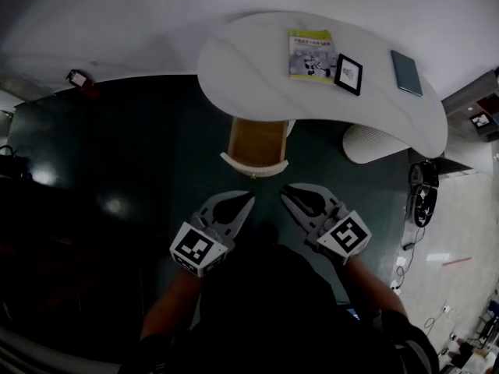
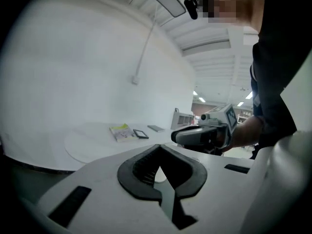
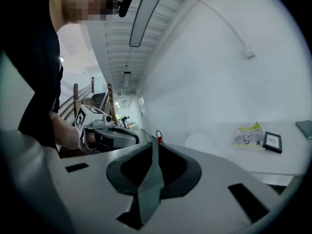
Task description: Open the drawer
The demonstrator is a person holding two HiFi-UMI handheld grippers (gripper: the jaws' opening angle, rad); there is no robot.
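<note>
- Drawer [image 1: 256,142] sits under the near edge of the white table [image 1: 234,68], mid-scene, just beyond both tong tips. It looks pulled out already: wood floor showing, white front panel on the near side.
- Left tongs [image 1: 249,199]: jaws closed, nothing btwn them. Right tongs [image 1: 284,188]: same, closed & empty. Both hang near the drawer front, not touching it.
- If more travel is wanted: open 1 pair, take the front panel's top edge square-on, pull straight toward the near side w/o twist so it doesn't bind. Prob. little left to do.
- Drawer contents: bare wood as far as visible; far part hidden under the tabletop.
- On table: book [image 1: 312,54], picture frame [image 1: 348,74] just right of it, dark notebook [image 1: 406,72] further right.
- White ribbed bin [image 1: 374,143] under the table's right end; inside can't be seen.
</note>
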